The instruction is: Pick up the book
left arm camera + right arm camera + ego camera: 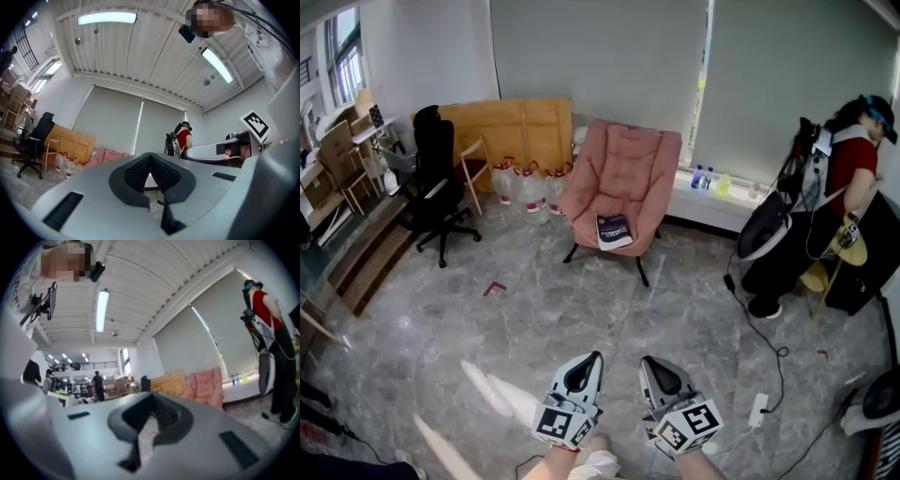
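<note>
A dark blue book (pixel 614 230) lies on the seat of a pink armchair (pixel 623 173) across the marble floor, far ahead of both grippers. My left gripper (pixel 586 361) and right gripper (pixel 654 366) are held side by side low in the head view, pointing towards the chair. Both are shut with nothing between the jaws. In the left gripper view the left gripper (pixel 150 157) shows its pads meeting, with the armchair (pixel 110 156) small beyond. The right gripper (pixel 152 397) looks the same in its own view, with the armchair (pixel 206 386) to the right. Neither gripper view shows the book.
A black office chair (pixel 436 178), a wooden chair (pixel 473 173), water jugs (pixel 525 183) and a wooden board (pixel 511 127) stand left of the armchair. A person in red (pixel 853 169) stands at the right. A power strip (pixel 757 411) and cable lie on the floor.
</note>
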Demonstrator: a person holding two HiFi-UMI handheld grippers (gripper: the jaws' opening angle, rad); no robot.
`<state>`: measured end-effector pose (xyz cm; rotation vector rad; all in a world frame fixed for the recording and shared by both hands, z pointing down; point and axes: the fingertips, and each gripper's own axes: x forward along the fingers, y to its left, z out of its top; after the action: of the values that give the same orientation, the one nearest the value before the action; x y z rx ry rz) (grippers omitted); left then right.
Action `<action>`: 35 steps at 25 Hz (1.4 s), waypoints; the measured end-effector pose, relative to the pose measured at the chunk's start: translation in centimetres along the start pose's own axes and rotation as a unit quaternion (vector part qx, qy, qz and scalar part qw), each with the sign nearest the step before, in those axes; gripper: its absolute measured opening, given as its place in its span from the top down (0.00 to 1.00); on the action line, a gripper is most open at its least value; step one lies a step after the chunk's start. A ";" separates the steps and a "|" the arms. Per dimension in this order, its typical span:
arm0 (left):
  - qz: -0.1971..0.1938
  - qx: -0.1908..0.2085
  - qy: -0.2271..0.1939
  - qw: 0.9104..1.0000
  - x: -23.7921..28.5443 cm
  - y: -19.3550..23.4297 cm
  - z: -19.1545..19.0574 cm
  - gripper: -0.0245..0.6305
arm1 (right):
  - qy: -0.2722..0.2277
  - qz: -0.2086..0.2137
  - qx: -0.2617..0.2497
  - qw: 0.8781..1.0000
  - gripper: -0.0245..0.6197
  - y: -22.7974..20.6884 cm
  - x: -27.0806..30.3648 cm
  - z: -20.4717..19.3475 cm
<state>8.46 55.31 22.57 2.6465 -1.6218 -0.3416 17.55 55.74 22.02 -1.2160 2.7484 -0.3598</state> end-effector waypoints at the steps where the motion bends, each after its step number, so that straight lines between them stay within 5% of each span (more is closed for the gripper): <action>1: 0.000 -0.002 0.001 1.000 0.3 0.4 -0.2 0.95 | 0.000 -0.003 0.001 1.000 0.94 -0.2 0.5 -0.1; 20: -0.004 0.001 0.000 1.000 7.8 7.2 -1.3 0.95 | -0.018 -0.082 -0.037 0.996 0.94 -6.0 9.6 0.6; 35: 0.018 -0.003 0.000 1.000 11.3 11.6 -1.8 0.95 | 0.000 -0.022 -0.032 0.999 0.94 -7.4 15.2 -0.2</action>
<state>3.59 39.86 23.87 2.6089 -1.6631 -0.3456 12.57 39.74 24.00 -1.2938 2.7575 -0.2782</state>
